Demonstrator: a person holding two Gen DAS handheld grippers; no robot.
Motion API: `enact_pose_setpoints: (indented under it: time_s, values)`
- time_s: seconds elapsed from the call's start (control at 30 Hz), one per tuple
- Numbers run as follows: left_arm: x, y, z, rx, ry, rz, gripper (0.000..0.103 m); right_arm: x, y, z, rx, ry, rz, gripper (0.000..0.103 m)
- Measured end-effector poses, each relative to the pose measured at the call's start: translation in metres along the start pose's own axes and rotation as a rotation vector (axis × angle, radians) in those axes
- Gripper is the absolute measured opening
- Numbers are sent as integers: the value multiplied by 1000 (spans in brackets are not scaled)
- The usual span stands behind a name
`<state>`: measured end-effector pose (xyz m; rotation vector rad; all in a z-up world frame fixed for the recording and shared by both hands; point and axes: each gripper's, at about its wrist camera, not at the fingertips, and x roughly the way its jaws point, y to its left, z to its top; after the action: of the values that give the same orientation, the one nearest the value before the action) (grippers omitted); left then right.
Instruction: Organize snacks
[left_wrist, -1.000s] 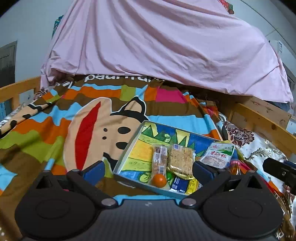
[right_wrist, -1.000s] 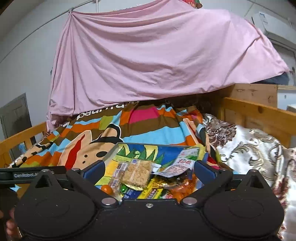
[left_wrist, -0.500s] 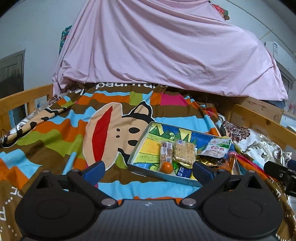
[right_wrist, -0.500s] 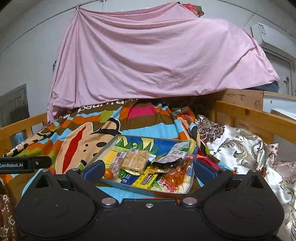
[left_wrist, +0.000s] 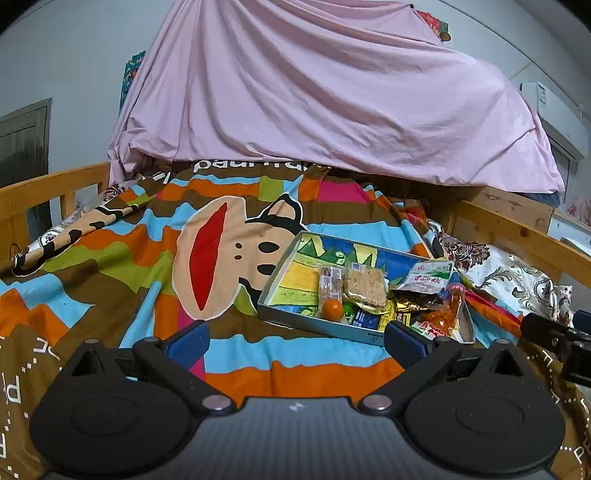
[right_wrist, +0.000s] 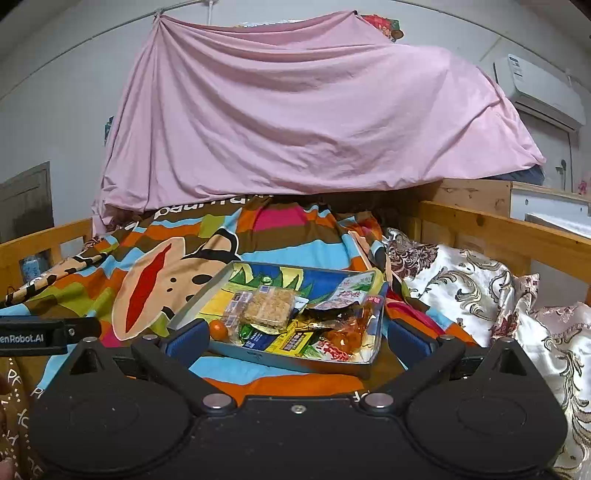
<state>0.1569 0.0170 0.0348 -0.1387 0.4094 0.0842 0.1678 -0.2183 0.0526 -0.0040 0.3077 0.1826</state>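
both grippers empty, held back from the work, short of the box. left gripper (left_wrist: 295, 341): jaws spread wide, nothing between the blue pads. right gripper (right_wrist: 295, 339): jaws likewise spread, holding nothing.

task items: shallow rectangular tray-box with a colourful cartoon-printed floor (left_wrist: 280, 284) (right_wrist: 192, 306) lies flat on the striped cartoon-monkey blanket (left_wrist: 221, 251), roughly centred on the bed, just beside the floral satin pillow (right_wrist: 461, 280). snacks sit piled toward its near and right side; the far-left floor is bare. visible: small orange round fruit (left_wrist: 331, 309) (right_wrist: 218, 329) at the near edge, clear-wrapped square crispy rice cake (left_wrist: 364, 286) (right_wrist: 271, 307) on top of the pile, narrow clear-wrapped bar (left_wrist: 328, 282) touching its left side, white-and-green sachet (left_wrist: 430, 275) (right_wrist: 349, 293) leaning on the right wall, orange crinkly packet (left_wrist: 439, 317) (right_wrist: 347, 334) and yellow and blue wrappers beneath.

judgement: contents are gathered in the box, loosely stacked rather than in rows; a soft blanket underneath means the box could tip if pressed at one edge. wide jaws and stand-off suit either end of task or a fresh approach; cannot tell which.

pink sheet (right_wrist: 295, 129) draped behind.
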Motion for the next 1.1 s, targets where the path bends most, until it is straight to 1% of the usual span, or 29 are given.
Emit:
enact_pose_setpoints:
  time_s: [0.2, 0.37, 0.8, 0.97, 1.1]
  values:
    - [3, 3, -6, 15, -6, -9, 102, 6, 3, -5, 4, -1, -15, 102]
    - [9, 8, -11, 4, -2, -12, 102, 11, 6, -11, 2, -1, -28, 102]
    - [32, 24, -29, 11, 7, 11, 102, 31, 20, -36, 17, 45, -65, 102]
    - [40, 24, -31, 18, -17, 18, 102, 37, 26, -47, 1, 38, -86, 102]
    - [44, 20, -36, 44, -26, -5, 102, 46, 30, -54, -7, 38, -121, 102]
